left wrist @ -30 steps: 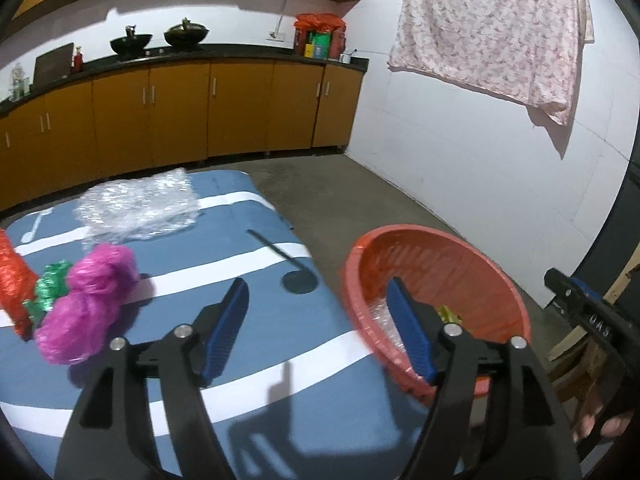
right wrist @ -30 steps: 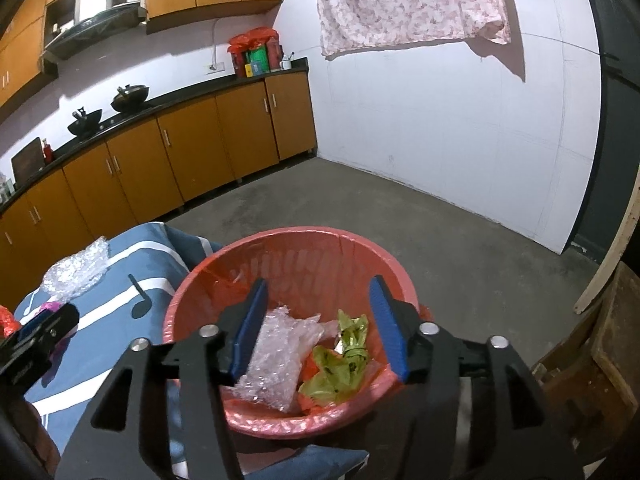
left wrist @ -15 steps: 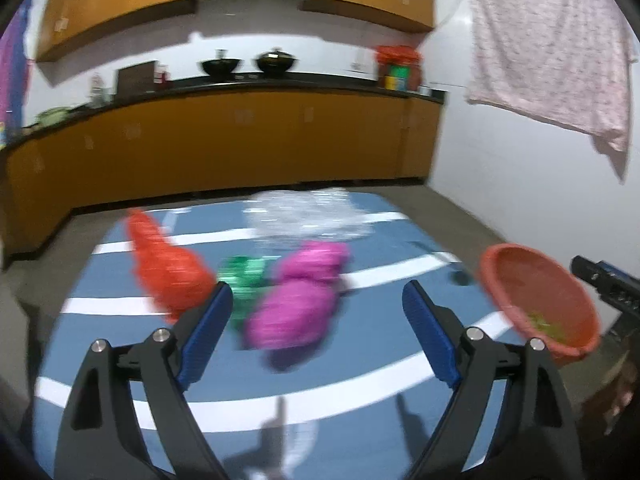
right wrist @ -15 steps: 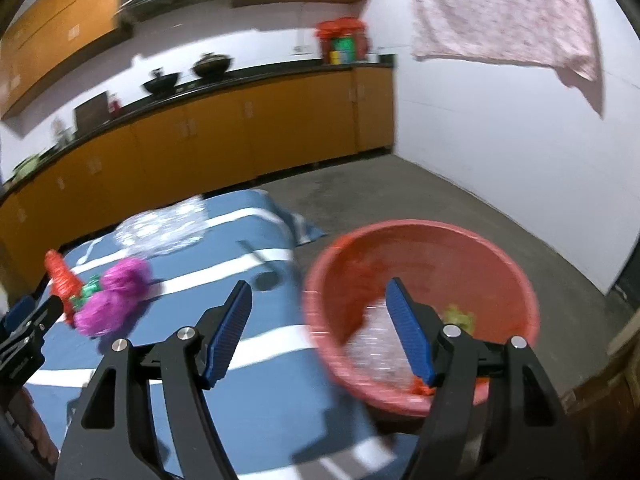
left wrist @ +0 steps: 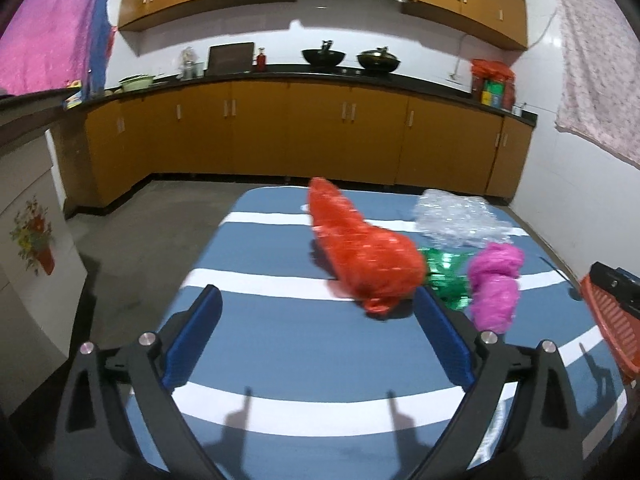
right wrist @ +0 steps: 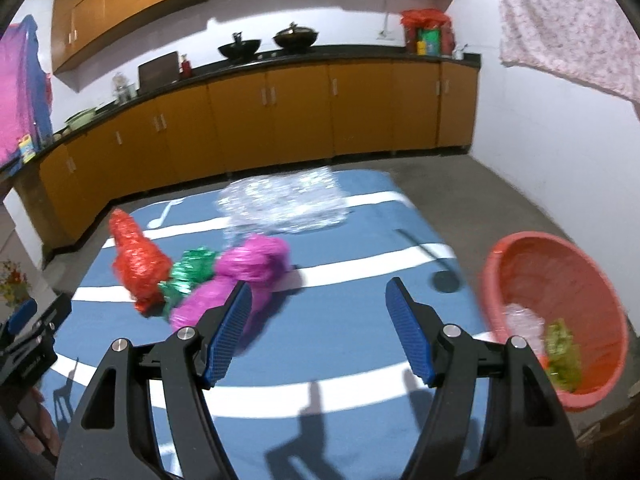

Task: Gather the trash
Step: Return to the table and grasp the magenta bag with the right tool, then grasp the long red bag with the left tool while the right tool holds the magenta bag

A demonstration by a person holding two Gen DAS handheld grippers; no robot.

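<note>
On the blue-and-white striped cloth (left wrist: 304,344) lie a red plastic bag (left wrist: 364,252), a green crumpled wrapper (left wrist: 446,274), a magenta bag (left wrist: 494,284) and clear bubble wrap (left wrist: 460,220). They also show in the right wrist view: red bag (right wrist: 138,260), green wrapper (right wrist: 188,274), magenta bag (right wrist: 240,276), bubble wrap (right wrist: 284,204). The red basin (right wrist: 560,312) at the right holds clear plastic and a yellow-green wrapper. My left gripper (left wrist: 318,332) is open and empty, short of the red bag. My right gripper (right wrist: 318,320) is open and empty, its left finger beside the magenta bag.
Orange kitchen cabinets (left wrist: 320,132) with a black counter run along the back wall. A white cabinet with a flower sticker (left wrist: 32,248) stands left of the cloth. A patterned sheet (right wrist: 568,24) hangs on the right wall. Bare concrete floor (right wrist: 480,188) surrounds the cloth.
Both grippers have swung left, away from the red basin, and now face the trash on the cloth. Both stay open and empty.
</note>
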